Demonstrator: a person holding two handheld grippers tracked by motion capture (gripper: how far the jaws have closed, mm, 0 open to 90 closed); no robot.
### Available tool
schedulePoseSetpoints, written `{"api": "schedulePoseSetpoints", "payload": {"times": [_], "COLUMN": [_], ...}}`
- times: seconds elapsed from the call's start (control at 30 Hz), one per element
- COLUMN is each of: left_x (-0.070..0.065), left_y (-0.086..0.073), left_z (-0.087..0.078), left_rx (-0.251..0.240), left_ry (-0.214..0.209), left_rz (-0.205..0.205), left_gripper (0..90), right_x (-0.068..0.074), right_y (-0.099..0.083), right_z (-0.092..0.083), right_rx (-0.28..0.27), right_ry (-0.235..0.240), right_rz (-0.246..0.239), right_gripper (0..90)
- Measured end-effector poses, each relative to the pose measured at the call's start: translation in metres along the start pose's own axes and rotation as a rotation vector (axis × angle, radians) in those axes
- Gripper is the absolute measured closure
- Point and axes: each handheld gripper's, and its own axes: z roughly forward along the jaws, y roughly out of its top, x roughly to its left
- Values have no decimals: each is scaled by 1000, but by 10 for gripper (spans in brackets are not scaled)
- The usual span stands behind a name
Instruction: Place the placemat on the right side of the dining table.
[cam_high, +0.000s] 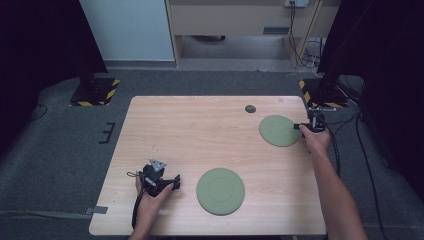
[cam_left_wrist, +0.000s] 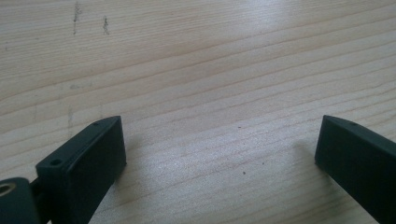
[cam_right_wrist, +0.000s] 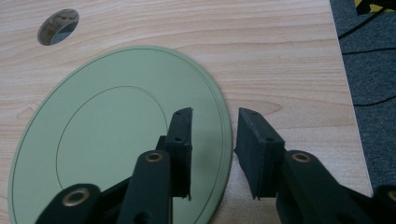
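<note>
My right gripper (cam_right_wrist: 214, 154) straddles the right rim of the far-right green plate (cam_right_wrist: 116, 135), jaws narrow but not yet pinching, so I'd seat deeper before closing; left gripper (cam_left_wrist: 219, 154) idles wide over bare table (cam_left_wrist: 196, 70).

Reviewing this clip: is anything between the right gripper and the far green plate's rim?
Nothing visible. The right gripper is open and straddles the rim of the far green plate, one jaw over the plate, the other over bare table. The near green plate lies apart.
</note>
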Motion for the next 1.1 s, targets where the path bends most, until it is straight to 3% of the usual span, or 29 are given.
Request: {"api": "schedulePoseSetpoints", "payload": {"times": [0.2, 0.47, 0.73, 1.1], "left_x": [0, 0, 0, 0], "left_y": [0, 0, 0, 0], "left_z": [0, 0, 0, 0], "left_rx": [0, 0, 0, 0], "left_ry": [-1, 0, -1, -3], "left_rz": [1, 1, 2, 4], "left_gripper": [13, 13, 14, 14], "right_x": [1, 6, 17, 29], "right_y": [1, 4, 9, 14], "right_z": [-2, -7, -16, -30], "right_rx": [-11, -46, -69, -91], "right_ry": [3, 33, 43, 45], "right_rz": [0, 15, -11, -32], "right_gripper": [583, 335, 155, 96]}}
